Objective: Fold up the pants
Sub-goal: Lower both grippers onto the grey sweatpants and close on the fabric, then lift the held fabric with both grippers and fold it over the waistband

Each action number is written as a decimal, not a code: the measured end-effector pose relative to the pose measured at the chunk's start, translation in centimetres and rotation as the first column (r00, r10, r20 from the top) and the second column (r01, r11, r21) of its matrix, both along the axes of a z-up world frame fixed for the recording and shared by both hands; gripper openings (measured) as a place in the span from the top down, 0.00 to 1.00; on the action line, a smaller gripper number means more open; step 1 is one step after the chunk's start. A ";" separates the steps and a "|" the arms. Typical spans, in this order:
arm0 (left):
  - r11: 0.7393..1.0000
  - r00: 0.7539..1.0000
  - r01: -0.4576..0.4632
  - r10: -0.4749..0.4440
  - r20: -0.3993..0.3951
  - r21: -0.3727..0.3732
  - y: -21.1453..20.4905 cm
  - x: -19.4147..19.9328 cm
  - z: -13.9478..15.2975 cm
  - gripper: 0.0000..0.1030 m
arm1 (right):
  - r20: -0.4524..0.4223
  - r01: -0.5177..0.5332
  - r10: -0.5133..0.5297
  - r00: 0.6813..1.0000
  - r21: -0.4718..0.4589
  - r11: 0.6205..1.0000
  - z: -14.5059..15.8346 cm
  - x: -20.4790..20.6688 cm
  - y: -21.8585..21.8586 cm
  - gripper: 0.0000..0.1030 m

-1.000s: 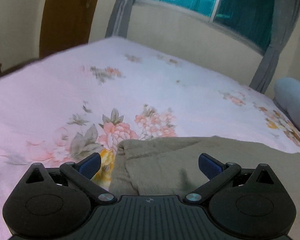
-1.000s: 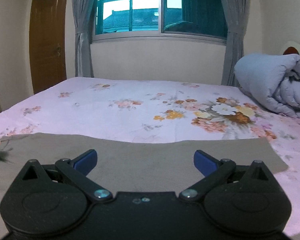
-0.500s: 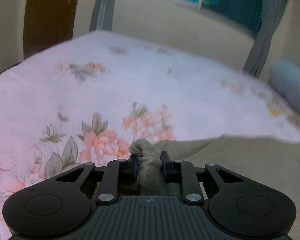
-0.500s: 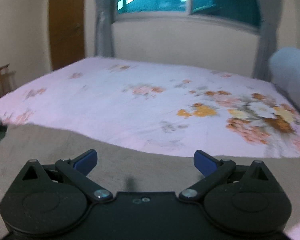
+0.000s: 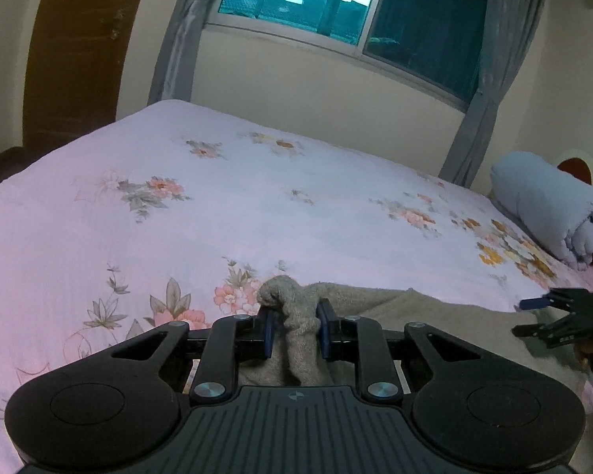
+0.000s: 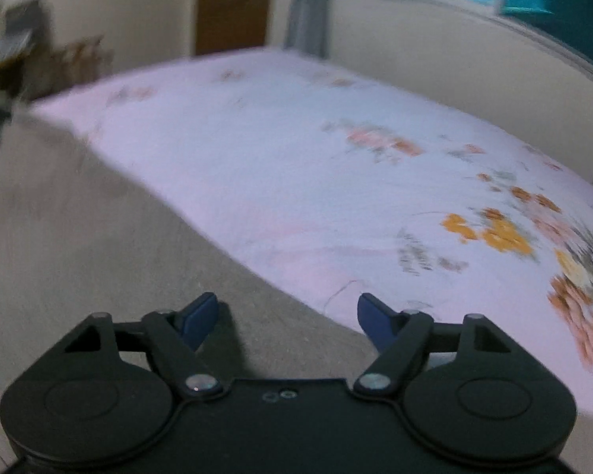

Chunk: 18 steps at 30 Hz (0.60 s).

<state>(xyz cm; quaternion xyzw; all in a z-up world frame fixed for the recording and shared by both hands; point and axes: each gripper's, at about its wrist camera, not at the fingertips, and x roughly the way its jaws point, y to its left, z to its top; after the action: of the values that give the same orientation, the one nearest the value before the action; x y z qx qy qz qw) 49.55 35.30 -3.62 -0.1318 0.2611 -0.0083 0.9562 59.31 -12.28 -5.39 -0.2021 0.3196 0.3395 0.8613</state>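
Grey-brown pants (image 5: 435,316) lie flat along the near edge of a bed with a pink floral sheet (image 5: 257,205). My left gripper (image 5: 295,330) is shut on a bunched corner of the pants and holds it lifted off the sheet. My right gripper (image 6: 288,318) is open and empty, low over the pants (image 6: 99,245) near their far edge. It also shows in the left wrist view (image 5: 561,316) at the right, over the cloth. The right wrist view is blurred.
A rolled light blue duvet (image 5: 549,209) lies at the bed's right end. A window with grey curtains (image 5: 490,67) is behind the bed. A brown door (image 5: 79,47) stands at the left. Furniture (image 6: 16,51) shows blurred beyond the bed's left end.
My left gripper has shut on the pants' corner and lifted it. My right gripper has stayed open and swung left over the pants.
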 end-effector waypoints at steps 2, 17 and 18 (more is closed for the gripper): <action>1.000 1.000 0.005 -0.005 -0.009 0.006 0.0 -0.1 0.0 0.79 | -0.020 -0.081 0.080 0.997 -0.068 0.994 -0.4 0.5 0.9 0.38; 0.998 0.996 0.057 -0.056 0.067 -0.021 0.5 -3.2 2.6 0.79 | 0.082 -0.127 0.137 0.987 -0.115 0.985 7.8 -8.9 -0.2 1.00; 0.997 0.994 0.075 -0.073 0.085 -0.023 0.4 -4.1 3.1 0.79 | 0.105 -0.130 0.144 0.984 -0.133 0.983 8.7 -10.8 -0.4 1.00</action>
<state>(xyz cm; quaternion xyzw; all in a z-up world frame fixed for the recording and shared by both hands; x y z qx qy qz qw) 45.46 35.73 -0.51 -0.1340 0.2255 -0.0525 0.9636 48.49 -12.69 3.27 -0.2964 0.2757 0.3653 0.8383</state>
